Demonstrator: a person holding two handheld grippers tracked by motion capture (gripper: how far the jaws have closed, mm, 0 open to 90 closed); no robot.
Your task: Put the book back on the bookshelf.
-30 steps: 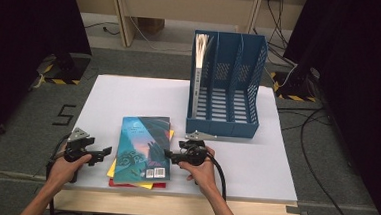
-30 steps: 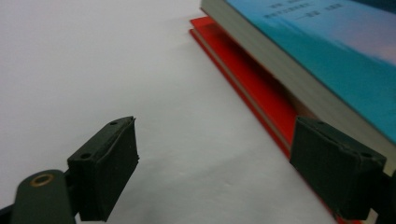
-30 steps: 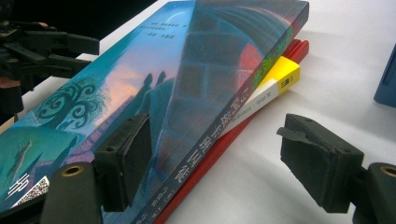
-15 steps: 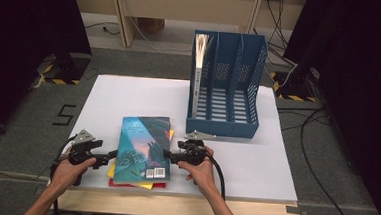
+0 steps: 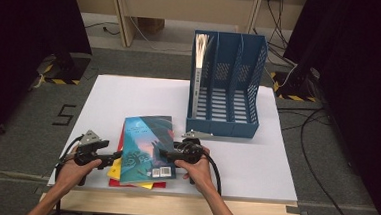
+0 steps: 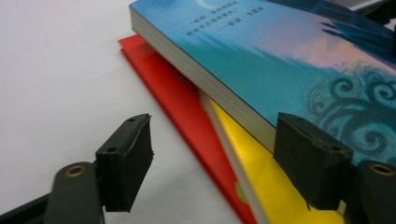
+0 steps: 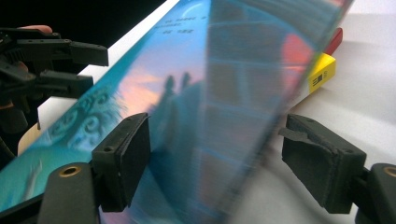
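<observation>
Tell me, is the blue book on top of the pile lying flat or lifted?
Lifted on one side. In the right gripper view the blue book tilts steeply between that gripper's open jaws, above the yellow book.

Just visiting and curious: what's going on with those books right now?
Left gripper closing in at the stack's edge. Right gripper open around the blue book. Rack stands apart; nothing blocking.

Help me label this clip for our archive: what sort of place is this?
Probably a lab or studio recording bay: a white table between black curtains, loose cables on grey carpet, with a staged blue file rack and books.
</observation>
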